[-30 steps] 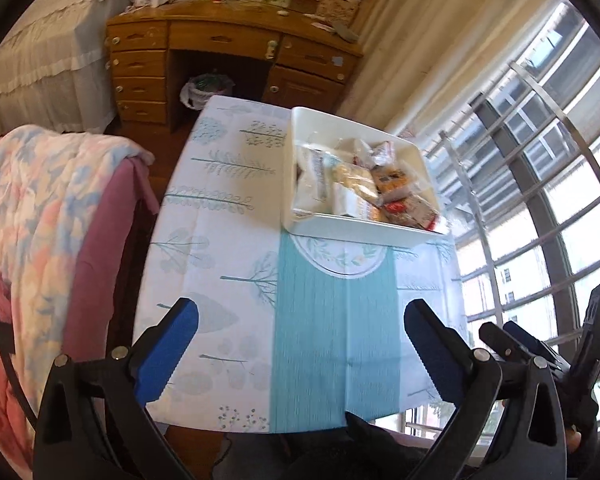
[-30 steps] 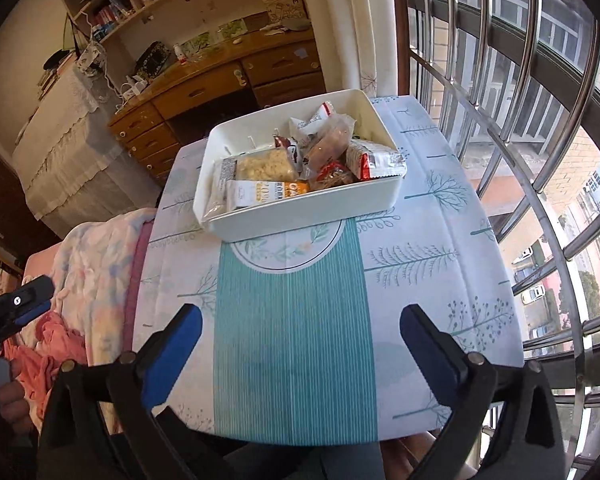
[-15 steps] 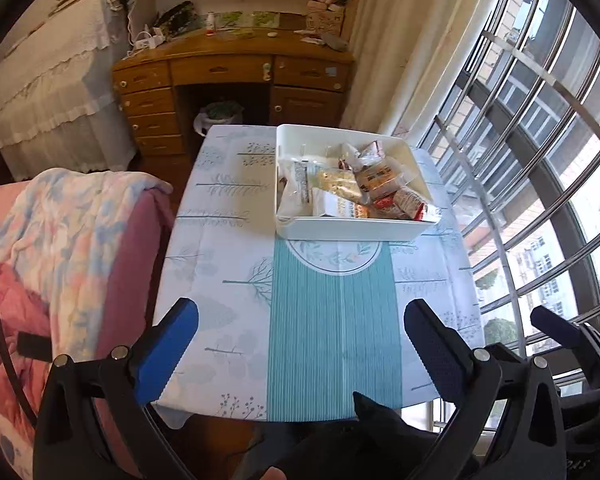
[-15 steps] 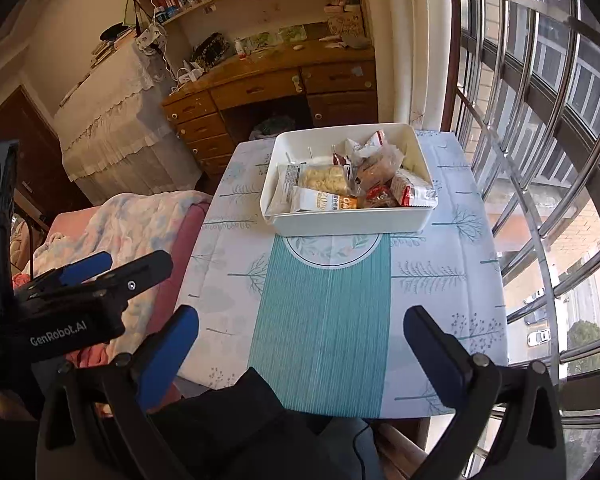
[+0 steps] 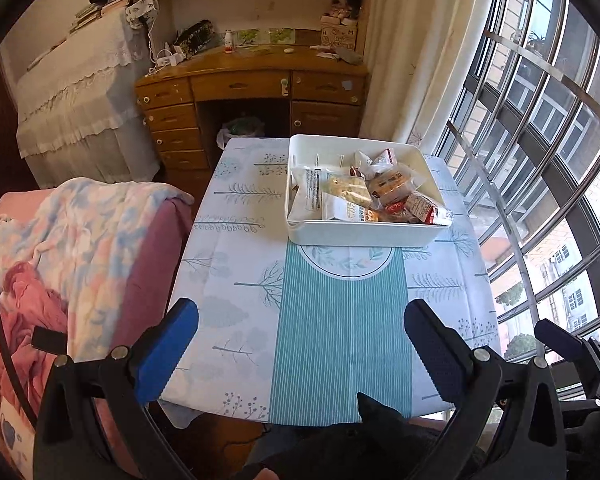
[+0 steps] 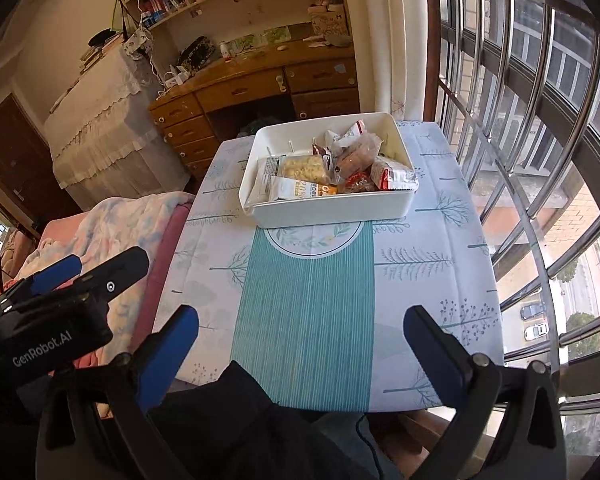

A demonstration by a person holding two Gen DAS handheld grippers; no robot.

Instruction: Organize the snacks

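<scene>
White rectangular plastic bin (image 5: pixel 360 234) sits at the far end of the small table, on a pale tree-print tablecloth with a teal striped centre panel (image 5: pixel 340 320). Bin is full of packaged snacks (image 5: pixel 364 196): clear-wrapped pastry, white packets, red-and-white wrappers, heaped loosely. One red-and-white packet (image 6: pixel 396 178) rests on the bin's near right rim. Left gripper (image 5: pixel 300 344) over the near table edge, blue-padded fingers spread wide, empty. Right gripper (image 6: pixel 300 344) likewise spread, empty, well short of the bin. Floral blanket (image 5: pixel 80 232) draped on a pink seat beside the table
</scene>
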